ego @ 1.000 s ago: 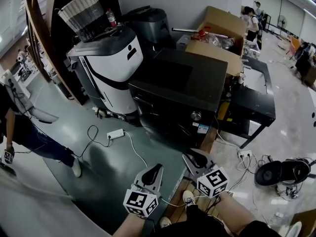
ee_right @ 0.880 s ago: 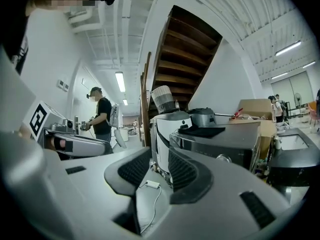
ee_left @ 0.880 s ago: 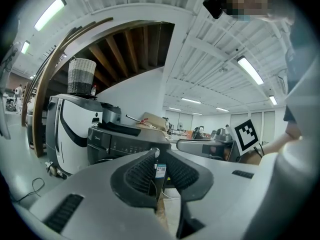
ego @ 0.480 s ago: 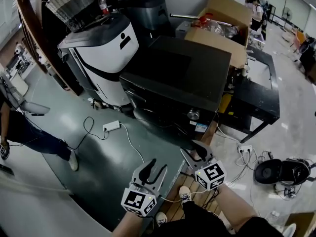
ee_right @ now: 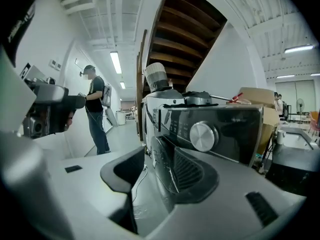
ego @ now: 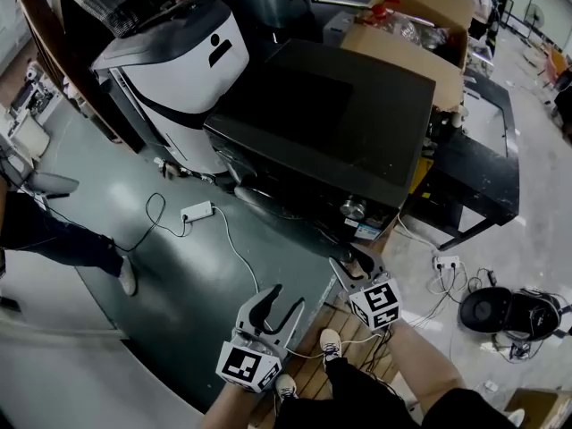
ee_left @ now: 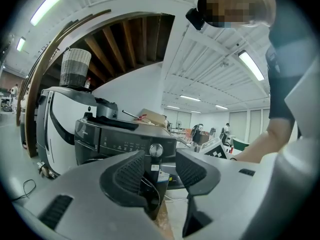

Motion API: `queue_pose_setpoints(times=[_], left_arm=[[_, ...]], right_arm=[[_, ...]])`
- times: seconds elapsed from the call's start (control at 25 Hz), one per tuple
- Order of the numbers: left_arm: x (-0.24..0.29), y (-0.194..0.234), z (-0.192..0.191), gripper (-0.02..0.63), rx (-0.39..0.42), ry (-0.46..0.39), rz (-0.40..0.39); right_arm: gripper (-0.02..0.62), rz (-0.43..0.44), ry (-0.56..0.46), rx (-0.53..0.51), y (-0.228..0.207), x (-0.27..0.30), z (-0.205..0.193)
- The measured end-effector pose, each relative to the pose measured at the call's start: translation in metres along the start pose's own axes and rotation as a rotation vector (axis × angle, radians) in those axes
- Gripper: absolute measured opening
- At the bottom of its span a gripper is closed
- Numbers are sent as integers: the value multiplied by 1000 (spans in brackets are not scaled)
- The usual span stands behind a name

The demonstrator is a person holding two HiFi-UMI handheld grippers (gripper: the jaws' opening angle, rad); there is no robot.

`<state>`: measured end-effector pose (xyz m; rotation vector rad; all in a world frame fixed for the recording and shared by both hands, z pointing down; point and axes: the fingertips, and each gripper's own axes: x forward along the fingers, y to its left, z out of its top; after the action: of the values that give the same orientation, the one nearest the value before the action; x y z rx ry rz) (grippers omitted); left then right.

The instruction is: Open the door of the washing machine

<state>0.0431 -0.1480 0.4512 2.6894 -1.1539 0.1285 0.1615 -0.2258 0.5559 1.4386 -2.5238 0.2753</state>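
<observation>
The black washing machine (ego: 340,105) stands in the middle of the head view, its front with the silver knob (ego: 353,208) and the round door (ego: 273,206) turned toward me. The door looks closed. My left gripper (ego: 279,304) is low over the green floor, short of the front, its jaws opening with nothing between them. My right gripper (ego: 356,271) is nearer, just below the knob corner, jaws also opening and empty. In the left gripper view the machine (ee_left: 120,139) shows between the pads. The right gripper view has the knob (ee_right: 203,136) and door (ee_right: 162,164) very close.
A white appliance (ego: 179,70) stands left of the washing machine, an open cardboard box (ego: 402,34) behind it, and a black bench (ego: 483,181) to its right. A power strip (ego: 198,211) and cables lie on the floor. A person's legs (ego: 54,239) are at far left, and a fan (ego: 500,311) at lower right.
Both grippers went from nearly shut to wide apart. Both have sunk and come closer to the washing machine's front, the right one further.
</observation>
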Motion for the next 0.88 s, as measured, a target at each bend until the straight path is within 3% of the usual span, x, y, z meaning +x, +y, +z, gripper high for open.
queue_pose_setpoints(times=[0.72,0.88], left_arm=[[54,35,-33,201,-5,32,26],[55,36,-48,201,-35,105,26]], right_arm=[[190,10,218,31,-49,87,-114],[190,13,244,23,-50,98,-127]])
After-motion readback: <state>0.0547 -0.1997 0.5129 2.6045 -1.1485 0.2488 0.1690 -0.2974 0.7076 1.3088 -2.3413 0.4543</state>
